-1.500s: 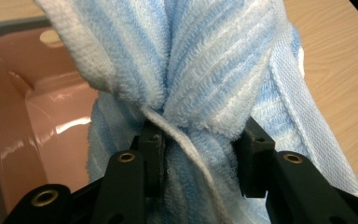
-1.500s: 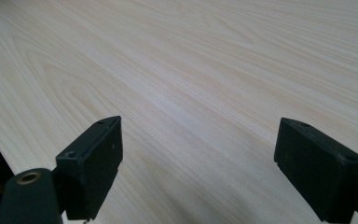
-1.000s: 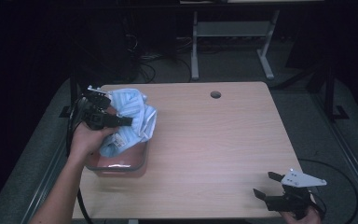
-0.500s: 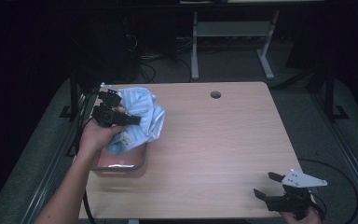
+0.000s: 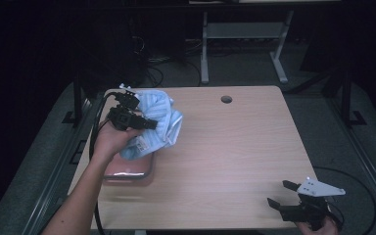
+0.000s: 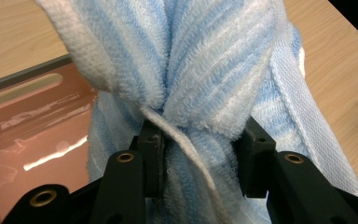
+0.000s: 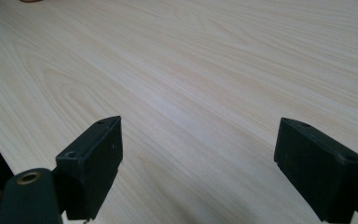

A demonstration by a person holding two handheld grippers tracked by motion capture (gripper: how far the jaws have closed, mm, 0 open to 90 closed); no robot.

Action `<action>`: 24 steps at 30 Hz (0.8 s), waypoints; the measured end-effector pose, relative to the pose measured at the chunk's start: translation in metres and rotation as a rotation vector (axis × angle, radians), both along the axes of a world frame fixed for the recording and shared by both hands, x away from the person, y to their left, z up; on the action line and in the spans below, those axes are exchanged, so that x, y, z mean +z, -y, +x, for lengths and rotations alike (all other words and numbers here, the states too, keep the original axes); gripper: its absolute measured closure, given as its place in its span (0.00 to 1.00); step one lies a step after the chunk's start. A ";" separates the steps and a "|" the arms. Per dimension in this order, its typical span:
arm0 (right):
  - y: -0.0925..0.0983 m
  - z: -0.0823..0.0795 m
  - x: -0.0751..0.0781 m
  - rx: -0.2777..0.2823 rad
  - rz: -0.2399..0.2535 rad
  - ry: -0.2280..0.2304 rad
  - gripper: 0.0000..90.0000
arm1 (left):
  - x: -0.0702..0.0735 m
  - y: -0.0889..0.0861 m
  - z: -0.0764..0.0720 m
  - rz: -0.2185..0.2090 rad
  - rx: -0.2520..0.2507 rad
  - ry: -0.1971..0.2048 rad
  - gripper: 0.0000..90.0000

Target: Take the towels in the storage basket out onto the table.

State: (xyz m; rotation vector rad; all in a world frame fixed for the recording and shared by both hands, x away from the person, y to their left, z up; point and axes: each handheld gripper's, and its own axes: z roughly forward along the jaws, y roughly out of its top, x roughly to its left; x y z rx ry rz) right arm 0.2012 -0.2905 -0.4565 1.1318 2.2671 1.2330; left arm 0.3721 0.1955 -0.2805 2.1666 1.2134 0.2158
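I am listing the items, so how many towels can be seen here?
1. The towel is pinched in the left gripper above the pink tray. Another could be hidden beneath it.

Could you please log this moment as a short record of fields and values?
surface: wooden table
left gripper: shut on blue striped towel, held bunched above the tray
tray: pink, shiny, near the table's left edge
right gripper: open, holding nothing, over bare wood at the near right corner
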 end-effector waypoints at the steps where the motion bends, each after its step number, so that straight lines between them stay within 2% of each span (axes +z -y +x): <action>1: 0.000 0.000 0.000 0.000 0.000 0.000 0.16 | 0.000 0.002 0.000 -0.003 -0.001 0.002 0.67; 24: 0.001 -0.001 0.001 -0.003 0.008 -0.001 0.16 | 0.000 0.035 0.003 0.015 -0.064 0.000 0.67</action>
